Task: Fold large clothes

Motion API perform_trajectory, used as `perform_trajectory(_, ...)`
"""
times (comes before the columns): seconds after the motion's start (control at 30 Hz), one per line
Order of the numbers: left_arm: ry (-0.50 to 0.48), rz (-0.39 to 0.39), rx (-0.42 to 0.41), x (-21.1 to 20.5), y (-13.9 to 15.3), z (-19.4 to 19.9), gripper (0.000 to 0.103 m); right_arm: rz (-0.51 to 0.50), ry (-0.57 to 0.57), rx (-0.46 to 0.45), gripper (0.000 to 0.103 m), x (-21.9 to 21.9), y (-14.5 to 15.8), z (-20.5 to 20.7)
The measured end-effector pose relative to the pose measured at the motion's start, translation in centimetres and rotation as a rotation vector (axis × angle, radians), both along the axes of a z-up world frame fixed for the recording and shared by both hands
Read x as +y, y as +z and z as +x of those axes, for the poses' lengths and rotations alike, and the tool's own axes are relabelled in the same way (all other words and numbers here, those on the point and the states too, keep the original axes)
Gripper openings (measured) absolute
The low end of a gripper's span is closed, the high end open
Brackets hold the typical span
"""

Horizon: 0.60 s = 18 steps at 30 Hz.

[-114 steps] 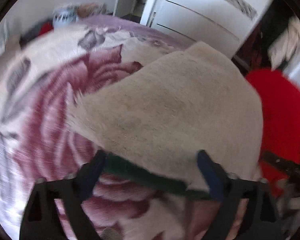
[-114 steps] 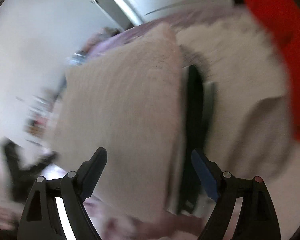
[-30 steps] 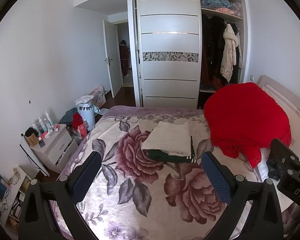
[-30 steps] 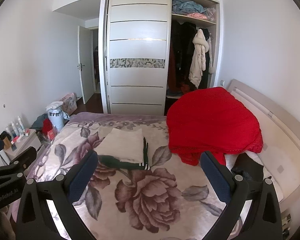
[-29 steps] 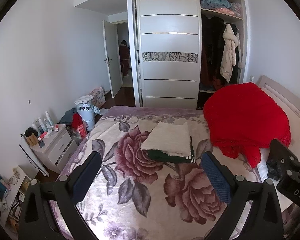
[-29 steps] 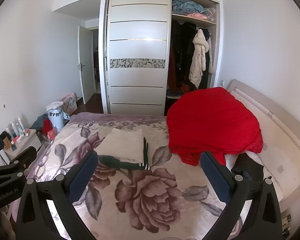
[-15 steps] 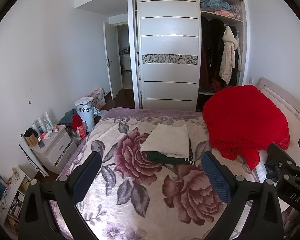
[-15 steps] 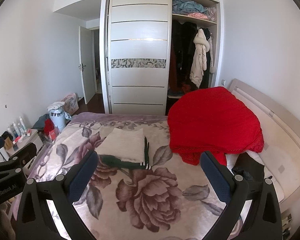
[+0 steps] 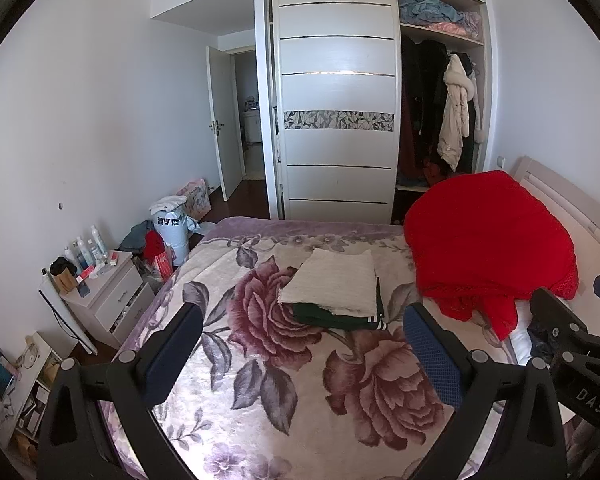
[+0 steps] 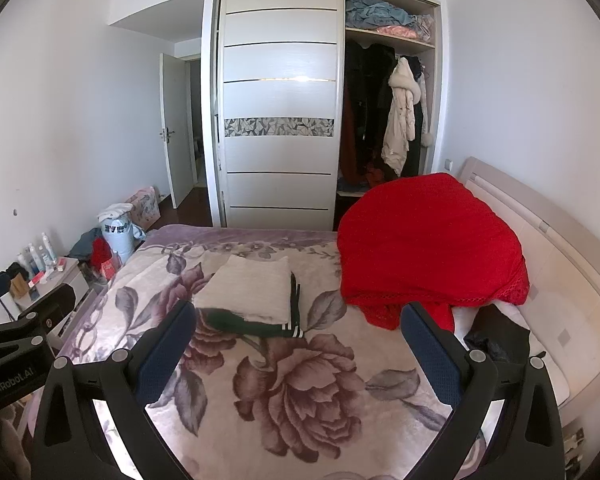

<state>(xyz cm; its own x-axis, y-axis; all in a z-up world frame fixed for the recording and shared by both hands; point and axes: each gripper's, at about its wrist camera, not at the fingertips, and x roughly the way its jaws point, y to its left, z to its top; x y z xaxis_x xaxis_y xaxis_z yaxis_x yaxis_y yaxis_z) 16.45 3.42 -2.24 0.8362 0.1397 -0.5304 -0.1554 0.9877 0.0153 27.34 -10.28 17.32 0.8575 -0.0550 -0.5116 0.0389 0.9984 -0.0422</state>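
Bedroom scene, rose-print blanket (image 9: 260, 400) covering the bed, both wrist views pulled back high above it. Left gripper (image 9: 300, 340) jaws spread wide, nothing between them. Right gripper (image 10: 298, 340) same: wide apart, empty, hovering over the blanket. Each gripper's body shows at the edge of the other's view, so they sit side by side, neither touching any cloth.

Moving out: cream folded garment (image 9: 331, 282) lies flat and squared on top of a dark green folded garment (image 9: 331, 319) with white stripes at one end; stack sits mid-bed toward the far edge, well apart from both grippers. Red blanket heap (image 9: 487, 248) bunched near the headboard (image 10: 547, 248), unfolded. Some dark cloth (image 10: 495, 338) just beside the heap, partly hidden, can't tell what it is.

Further out: sliding wardrobe (image 9: 335, 120) half open with a cream hooded coat (image 9: 455, 108) hanging inside, nightstand (image 9: 104, 292) with bottles at the bedside, open door (image 9: 220, 120) behind.

Progress judgement: two garments look done and stacked. Red heap and the dark cloth look like what's left, if they belong to the task. Grippers look idle between items or at the end.
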Motion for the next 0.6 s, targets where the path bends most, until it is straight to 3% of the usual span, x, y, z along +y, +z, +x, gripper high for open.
perform_trajectory(0.6, 0.014, 0.008, -0.012, -0.04, 0.45, -0.52, 0.102, 0.006, -0.004, 0.004, 0.103, 0.65, -0.37, -0.52)
